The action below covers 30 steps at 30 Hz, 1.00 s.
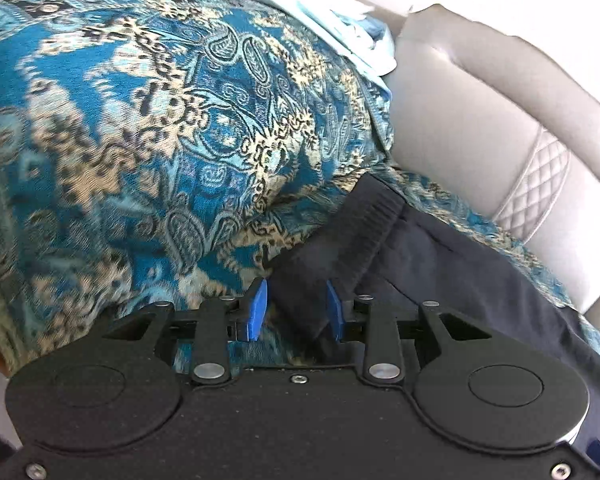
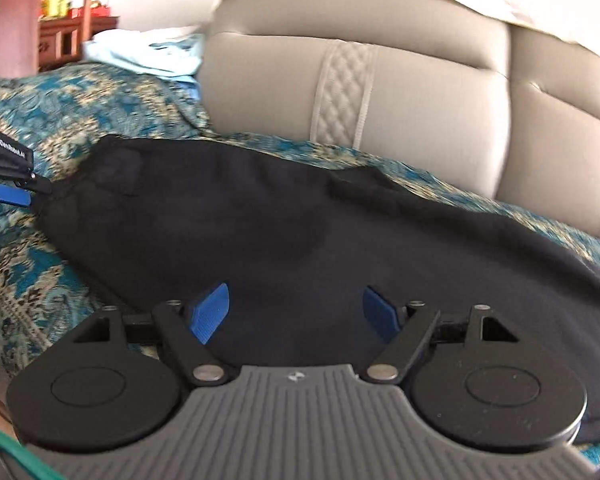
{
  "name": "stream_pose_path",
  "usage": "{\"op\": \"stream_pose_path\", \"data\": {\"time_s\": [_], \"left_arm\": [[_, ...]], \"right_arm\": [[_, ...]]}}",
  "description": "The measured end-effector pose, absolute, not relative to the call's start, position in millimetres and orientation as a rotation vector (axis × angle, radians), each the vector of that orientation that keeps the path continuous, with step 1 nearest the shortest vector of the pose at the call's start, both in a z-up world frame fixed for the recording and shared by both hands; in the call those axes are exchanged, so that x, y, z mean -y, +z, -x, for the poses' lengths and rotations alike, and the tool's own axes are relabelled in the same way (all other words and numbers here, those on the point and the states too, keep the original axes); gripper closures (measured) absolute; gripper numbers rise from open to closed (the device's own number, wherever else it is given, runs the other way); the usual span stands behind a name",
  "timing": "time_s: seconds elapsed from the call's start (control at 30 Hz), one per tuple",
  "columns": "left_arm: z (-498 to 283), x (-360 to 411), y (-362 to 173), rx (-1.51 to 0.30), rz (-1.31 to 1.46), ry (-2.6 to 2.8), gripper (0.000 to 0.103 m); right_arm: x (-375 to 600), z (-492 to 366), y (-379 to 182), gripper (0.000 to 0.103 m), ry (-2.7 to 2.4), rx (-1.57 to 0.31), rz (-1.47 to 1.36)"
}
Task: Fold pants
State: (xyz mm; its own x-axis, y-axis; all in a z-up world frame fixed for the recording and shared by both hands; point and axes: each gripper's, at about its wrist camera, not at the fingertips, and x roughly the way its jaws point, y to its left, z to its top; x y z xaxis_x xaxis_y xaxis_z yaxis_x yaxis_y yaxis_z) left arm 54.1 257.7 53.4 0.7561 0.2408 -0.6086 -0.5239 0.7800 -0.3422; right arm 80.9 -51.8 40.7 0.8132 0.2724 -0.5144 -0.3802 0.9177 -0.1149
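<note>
Black pants [image 2: 280,220] lie spread across a sofa seat covered by a blue and gold patterned throw [image 2: 28,280]. In the left wrist view the ribbed waistband [image 1: 364,232] runs down between the blue pads of my left gripper [image 1: 298,304], which is shut on that corner of the pants [image 1: 440,264]. The right wrist view shows the same grip at the far left, one blue finger [image 2: 12,195] at the pants' edge. My right gripper [image 2: 296,308] hovers over the middle of the pants, open, its pads wide apart with nothing pressed between them.
The beige leather sofa backrest [image 2: 420,120] with a quilted strip rises right behind the pants. The patterned throw [image 1: 140,140] bulges up over a mound to the left. A light blue cloth [image 2: 148,52] lies at the back, and wooden furniture [image 2: 60,36] stands beyond.
</note>
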Motion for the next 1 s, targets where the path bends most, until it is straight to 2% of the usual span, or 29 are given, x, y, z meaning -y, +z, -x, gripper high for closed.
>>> {"op": "stream_pose_path", "data": {"time_s": [0.23, 0.33, 0.47, 0.5, 0.57, 0.77, 0.87, 0.93, 1.0], "left_arm": [[-50.3, -251.1, 42.9, -0.612, 0.538, 0.358, 0.073], [-54.8, -251.1, 42.1, -0.570, 0.548, 0.390, 0.080], [-60.3, -228.4, 46.6, -0.481, 0.326, 0.437, 0.081], [-60.8, -226.4, 46.3, -0.479, 0.313, 0.427, 0.079], [-61.0, -234.2, 42.2, -0.500, 0.384, 0.400, 0.073], [-64.6, -265.6, 31.1, -0.536, 0.620, 0.352, 0.073], [-65.5, -268.6, 36.8, -0.495, 0.603, 0.373, 0.073], [-72.0, -264.4, 39.5, -0.496, 0.538, 0.399, 0.080], [-76.3, -259.5, 40.2, -0.493, 0.487, 0.420, 0.082]], "right_arm": [[23.7, -80.0, 28.9, 0.017, 0.382, -0.537, 0.270], [20.1, -79.4, 28.7, 0.016, 0.381, -0.539, 0.270], [13.9, -81.8, 27.6, 0.015, 0.383, -0.546, 0.277], [12.6, -82.1, 27.5, 0.015, 0.381, -0.545, 0.283], [10.9, -81.6, 27.1, 0.015, 0.378, -0.541, 0.290], [7.0, -80.6, 26.4, 0.015, 0.373, -0.543, 0.281], [3.3, -80.3, 27.0, 0.015, 0.376, -0.545, 0.284], [1.2, -81.1, 27.0, 0.015, 0.383, -0.555, 0.277], [-0.5, -82.5, 26.6, 0.016, 0.398, -0.576, 0.252]]}}
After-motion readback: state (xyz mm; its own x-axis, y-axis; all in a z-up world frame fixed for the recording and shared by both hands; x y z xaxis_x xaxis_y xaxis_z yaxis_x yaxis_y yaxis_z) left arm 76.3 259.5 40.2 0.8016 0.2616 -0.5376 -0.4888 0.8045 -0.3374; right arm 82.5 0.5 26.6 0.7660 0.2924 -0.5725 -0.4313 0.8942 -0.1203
